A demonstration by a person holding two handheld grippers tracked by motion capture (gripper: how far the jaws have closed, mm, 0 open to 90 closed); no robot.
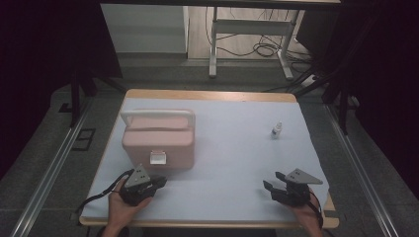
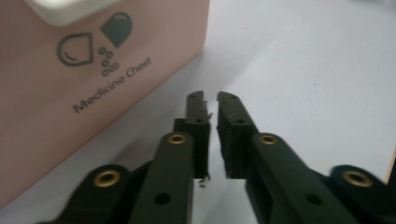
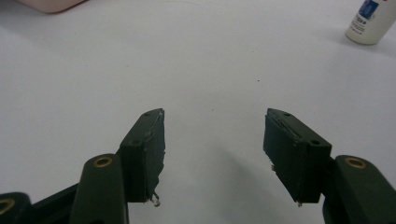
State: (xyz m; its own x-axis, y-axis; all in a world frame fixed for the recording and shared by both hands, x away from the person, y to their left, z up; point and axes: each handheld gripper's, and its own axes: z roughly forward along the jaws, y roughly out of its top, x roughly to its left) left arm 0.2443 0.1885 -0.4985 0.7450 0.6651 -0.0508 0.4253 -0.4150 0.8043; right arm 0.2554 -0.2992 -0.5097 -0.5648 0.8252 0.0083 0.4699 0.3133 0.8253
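Pink box (image 1: 159, 142) sits near left hand-held gripper (image 1: 157, 183); small bottle (image 1: 276, 130) stands apart.

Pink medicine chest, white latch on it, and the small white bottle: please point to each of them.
Pink medicine chest (image 1: 143, 145), high view, on its lid.
White latch (image 1: 158, 158), high view, on its flat face.
Small white bottle (image 1: 276, 131), high view, on its body.

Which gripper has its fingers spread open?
The right gripper, near the small white bottle; the left gripper, beside the pink medicine chest, has its nearly together.
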